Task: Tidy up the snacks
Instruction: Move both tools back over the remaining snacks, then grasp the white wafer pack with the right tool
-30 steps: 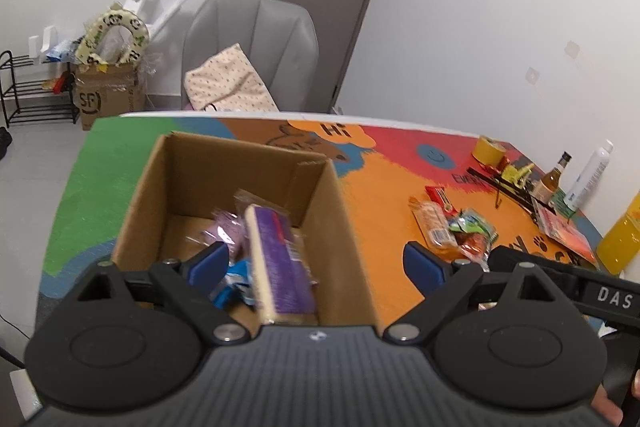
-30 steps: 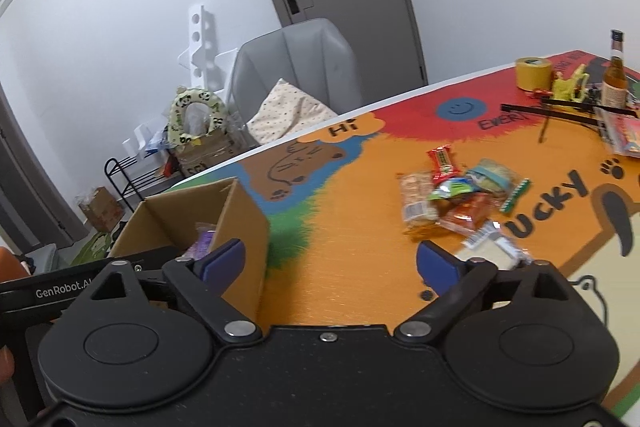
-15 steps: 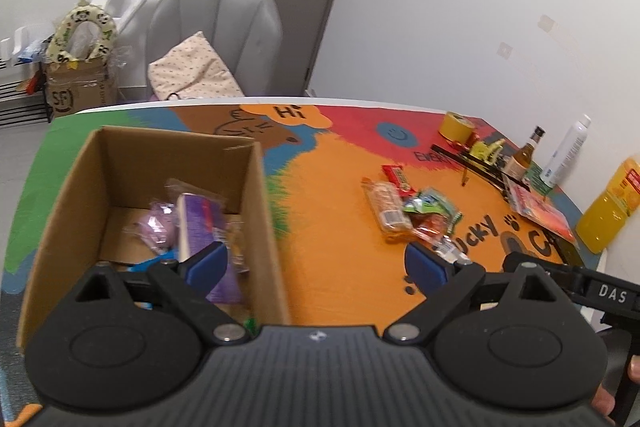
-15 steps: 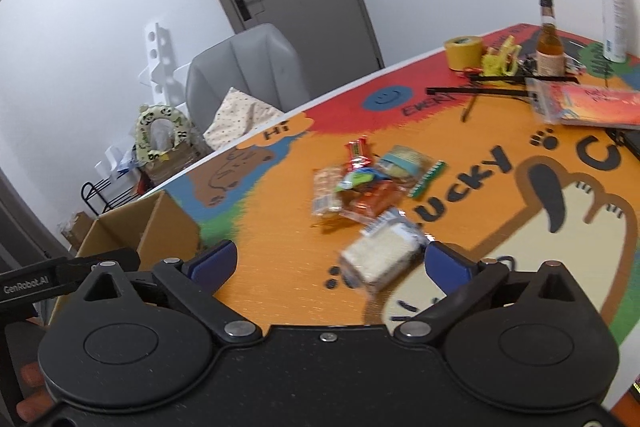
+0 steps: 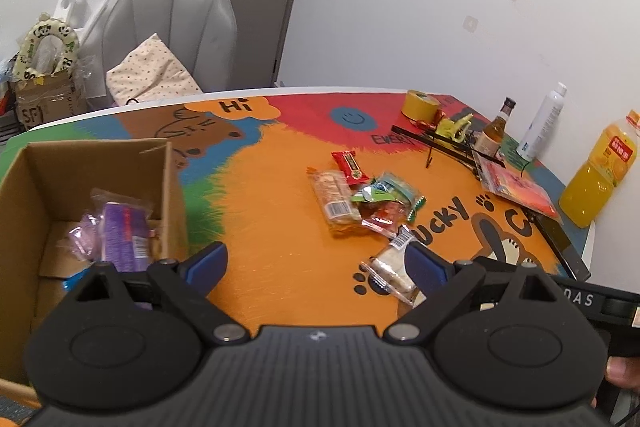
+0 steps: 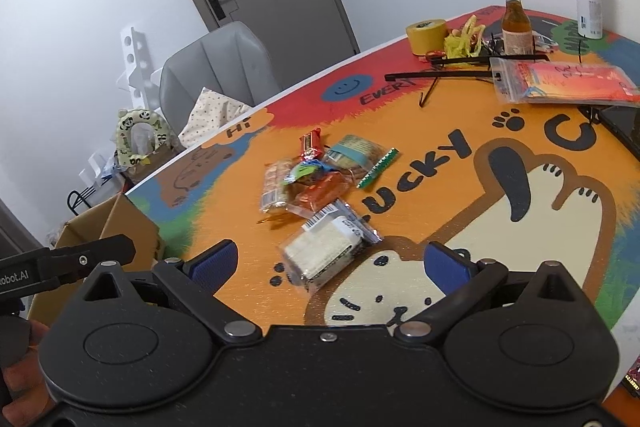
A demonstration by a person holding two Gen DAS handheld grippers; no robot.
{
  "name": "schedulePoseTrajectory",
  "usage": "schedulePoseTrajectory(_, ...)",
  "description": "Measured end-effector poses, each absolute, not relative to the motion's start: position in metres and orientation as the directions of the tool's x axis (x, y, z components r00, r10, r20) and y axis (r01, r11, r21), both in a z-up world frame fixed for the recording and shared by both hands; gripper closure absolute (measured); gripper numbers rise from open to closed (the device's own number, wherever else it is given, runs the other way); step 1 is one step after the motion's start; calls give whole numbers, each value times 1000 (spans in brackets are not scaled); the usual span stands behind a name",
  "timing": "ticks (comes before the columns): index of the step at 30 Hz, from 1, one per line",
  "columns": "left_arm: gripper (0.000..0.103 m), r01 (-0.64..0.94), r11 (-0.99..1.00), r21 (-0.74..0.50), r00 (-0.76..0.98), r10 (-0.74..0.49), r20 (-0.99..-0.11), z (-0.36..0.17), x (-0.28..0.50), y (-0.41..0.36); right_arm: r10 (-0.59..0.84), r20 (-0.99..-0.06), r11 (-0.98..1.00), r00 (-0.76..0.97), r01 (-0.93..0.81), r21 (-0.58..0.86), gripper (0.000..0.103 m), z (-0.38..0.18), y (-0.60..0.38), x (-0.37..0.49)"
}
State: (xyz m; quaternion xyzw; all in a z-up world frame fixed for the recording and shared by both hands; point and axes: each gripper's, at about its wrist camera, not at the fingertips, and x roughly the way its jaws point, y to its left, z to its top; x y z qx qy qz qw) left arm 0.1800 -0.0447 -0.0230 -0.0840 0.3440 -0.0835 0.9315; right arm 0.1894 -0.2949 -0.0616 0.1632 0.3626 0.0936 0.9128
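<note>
A cardboard box stands at the table's left; inside it lie a purple packet and other wrapped snacks. My left gripper hangs open above the orange tabletop, right of the box, holding nothing. A pile of snack packets lies mid-table, and a clear pack of white crackers sits nearer, just left of my left gripper's right fingertip. In the right wrist view my right gripper is open and empty, with the cracker pack just beyond its fingertips, the pile farther off and the box at the left.
At the table's far right stand a yellow tape roll, a brown bottle, a white spray can, an orange juice bottle and a red zip bag. A grey chair with a cushion stands behind the table.
Both grippers have swung right, away from the box toward the snacks. The cracker pack now lies close ahead of the right gripper. Both stay open.
</note>
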Motion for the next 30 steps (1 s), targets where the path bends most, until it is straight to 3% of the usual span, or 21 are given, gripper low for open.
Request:
schedulePoseTrajectory(8, 11, 97, 974, -206, 740, -209, -639, -32, 195, -56, 331, -658, 918, 676, -69, 390, 19, -78, -291, 207)
schedulePoseTrajectory(10, 12, 98, 974, -202, 740, -207, -639, -34, 198, -58, 348, -666, 913, 660, -76, 401, 31, -84, -287, 212)
schedulePoseTrajectory(13, 12, 102, 974, -202, 738, -210, -641, -35, 203, -58, 369, -682, 905, 631, -77, 418, 41, -93, -281, 222)
schedulePoseTrajectory(23, 12, 80, 976, -201, 728, -195, -657, -42, 217, -45, 355, -698, 910, 622, -59, 410, 39, -102, -260, 243)
schedulePoseTrajectory(30, 12, 52, 980, -193, 732, -168, -661, -49, 223, -37, 306, -721, 937, 622, -62, 344, 28, -108, -241, 255)
